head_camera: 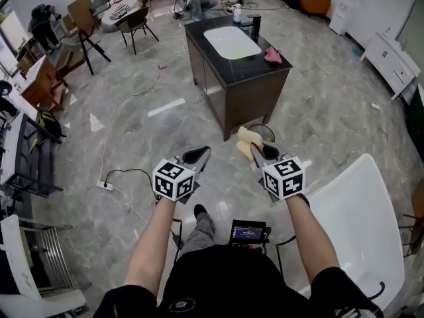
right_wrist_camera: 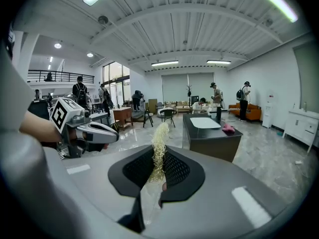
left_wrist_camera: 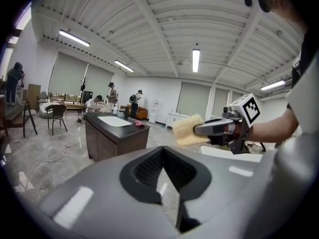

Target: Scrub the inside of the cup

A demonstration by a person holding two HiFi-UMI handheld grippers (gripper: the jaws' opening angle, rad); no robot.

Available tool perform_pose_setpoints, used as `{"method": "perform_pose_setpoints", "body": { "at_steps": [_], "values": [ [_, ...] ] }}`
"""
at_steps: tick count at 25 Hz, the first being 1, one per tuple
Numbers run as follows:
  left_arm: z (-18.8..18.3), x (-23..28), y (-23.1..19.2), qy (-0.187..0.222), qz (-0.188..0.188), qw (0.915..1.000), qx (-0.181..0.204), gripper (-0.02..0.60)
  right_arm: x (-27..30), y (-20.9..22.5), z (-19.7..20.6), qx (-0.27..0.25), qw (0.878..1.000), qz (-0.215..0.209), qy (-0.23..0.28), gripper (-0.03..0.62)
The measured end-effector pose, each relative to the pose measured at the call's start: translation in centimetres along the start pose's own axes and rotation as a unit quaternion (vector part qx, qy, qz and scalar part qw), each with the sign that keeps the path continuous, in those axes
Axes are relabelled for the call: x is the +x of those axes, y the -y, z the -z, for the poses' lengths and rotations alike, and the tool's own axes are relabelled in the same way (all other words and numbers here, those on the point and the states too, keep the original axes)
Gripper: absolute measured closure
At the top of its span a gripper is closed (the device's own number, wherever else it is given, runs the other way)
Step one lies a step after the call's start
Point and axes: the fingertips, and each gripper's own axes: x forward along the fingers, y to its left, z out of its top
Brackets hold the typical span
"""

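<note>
Yellow, coarse-fibred scrubbing pad (right_wrist_camera: pixel 159 133) is clamped between the jaws of the right hand-held gripper (right_wrist_camera: pixel 158 171), with its loose end standing up past the tips. Just to the left of it, at about the same height, the left hand-held gripper (left_wrist_camera: pixel 164 169) has its jaws pressed together on nothing. A standing person holds both out over a grey marble floor (head_camera: pixel 132 111). Well ahead of both stands a dark brown cabinet with a black tabletop (head_camera: pixel 255 68) and a white rounded basin (head_camera: pixel 232 42) set into it. A crumpled pink cloth (head_camera: pixel 272 55) lies on the tabletop's near right corner. At its far end are a small pale vessel (head_camera: pixel 236 12) and a tall dark cylinder (head_camera: pixel 256 24). They are too small to tell which is the cup, and neither is near either hand-held gripper. Scrubbing looks not yet begun, and the step in hand is likely the approach. To do it well, stand close enough that the cup sits directly below the tips. Open the left hand-held gripper and clamp the cup's outer wall low down, so a light cup cannot tip. Keep a firm squeeze on the scrubbing pad, which is pinched by one edge and could twist free, then work its free end around the inner wall and base.
</note>
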Motion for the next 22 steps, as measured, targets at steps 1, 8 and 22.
{"method": "perform_pose_setpoints", "body": {
  "at_steps": [1, 8, 22],
  "values": [
    [-0.4, 0.4, -1.2, 0.000, 0.001, 1.0000, 0.000, 0.583, 1.2, 0.1, -0.6, 0.003, 1.000, -0.004, -0.003, 0.551],
    [-3.2, 2.9, -9.9, -0.003, 0.017, 0.9999, 0.001, 0.583, 9.3, 1.1, -4.8, 0.005, 1.000, -0.003, 0.003, 0.551],
    [-5.0, 5.5, -21.6, -0.007, 0.039, 0.9992, -0.010, 0.583, 20.7, 1.4, -8.1, 0.023, 1.000, 0.006, -0.019, 0.551]
  ]
}}
